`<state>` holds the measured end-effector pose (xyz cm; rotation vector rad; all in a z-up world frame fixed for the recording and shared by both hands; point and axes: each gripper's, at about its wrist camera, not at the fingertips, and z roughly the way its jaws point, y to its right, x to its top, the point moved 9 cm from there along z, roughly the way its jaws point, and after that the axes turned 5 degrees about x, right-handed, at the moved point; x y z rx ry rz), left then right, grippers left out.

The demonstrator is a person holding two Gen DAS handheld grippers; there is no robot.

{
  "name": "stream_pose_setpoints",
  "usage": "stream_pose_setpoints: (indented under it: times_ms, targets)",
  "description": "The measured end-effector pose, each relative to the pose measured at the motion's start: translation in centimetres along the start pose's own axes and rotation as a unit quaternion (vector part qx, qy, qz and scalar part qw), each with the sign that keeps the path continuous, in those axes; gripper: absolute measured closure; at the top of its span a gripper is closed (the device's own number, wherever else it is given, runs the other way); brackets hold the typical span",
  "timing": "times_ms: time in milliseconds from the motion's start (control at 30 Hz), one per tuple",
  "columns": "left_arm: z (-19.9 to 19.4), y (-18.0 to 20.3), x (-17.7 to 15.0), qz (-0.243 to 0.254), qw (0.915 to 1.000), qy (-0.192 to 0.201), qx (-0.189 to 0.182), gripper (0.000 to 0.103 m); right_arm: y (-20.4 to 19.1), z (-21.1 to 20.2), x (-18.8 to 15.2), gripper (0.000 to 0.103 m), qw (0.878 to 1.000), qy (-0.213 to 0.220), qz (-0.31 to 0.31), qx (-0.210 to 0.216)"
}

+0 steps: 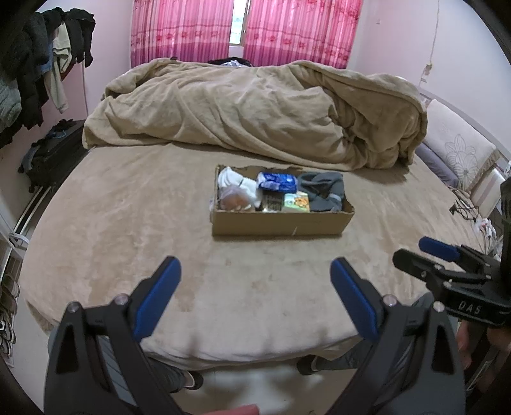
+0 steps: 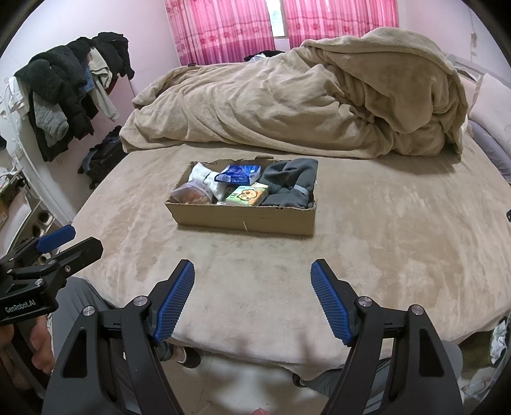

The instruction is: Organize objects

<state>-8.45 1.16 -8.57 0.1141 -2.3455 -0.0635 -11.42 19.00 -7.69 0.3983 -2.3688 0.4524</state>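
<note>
A shallow cardboard box (image 1: pixel 281 223) (image 2: pixel 242 220) sits in the middle of the bed. It holds white socks (image 1: pixel 236 183) (image 2: pixel 204 174), a clear bag of brown snacks (image 1: pixel 234 199) (image 2: pixel 191 193), a blue packet (image 1: pixel 276 182) (image 2: pixel 239 174), a green tissue pack (image 1: pixel 296 202) (image 2: pixel 247 195) and grey folded cloth (image 1: pixel 322 190) (image 2: pixel 292 182). My left gripper (image 1: pixel 255 271) is open and empty above the bed's near edge. My right gripper (image 2: pixel 252 271) is open and empty, also short of the box. Each gripper shows at the edge of the other's view.
A crumpled beige duvet (image 1: pixel 255 111) (image 2: pixel 303 102) fills the far half of the bed (image 1: pixel 127 223). A clothes rack (image 2: pixel 70 89) and a black suitcase (image 1: pixel 51 156) stand at the left. Pillows (image 1: pixel 453 150) lie at the right. Pink curtains (image 1: pixel 246 28) hang behind.
</note>
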Motion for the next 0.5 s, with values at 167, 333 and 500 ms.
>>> stream_pose_setpoints:
  times_ms: [167,333,500]
  targets:
    - [0.02,0.04,0.01,0.0,1.0,0.0,-0.001,0.007,0.0,0.07,0.0,0.025,1.0,0.0,0.0,0.0]
    - [0.11,0.08,0.02,0.001,1.0,0.001,-0.002,0.007,-0.01,0.07,-0.01,0.025,1.0,0.0,0.0,0.001]
    - [0.2,0.15,0.42,0.008,0.9999,0.012,-0.006,0.007,-0.05,0.18,-0.06,0.025,1.0,-0.001,-0.001,0.002]
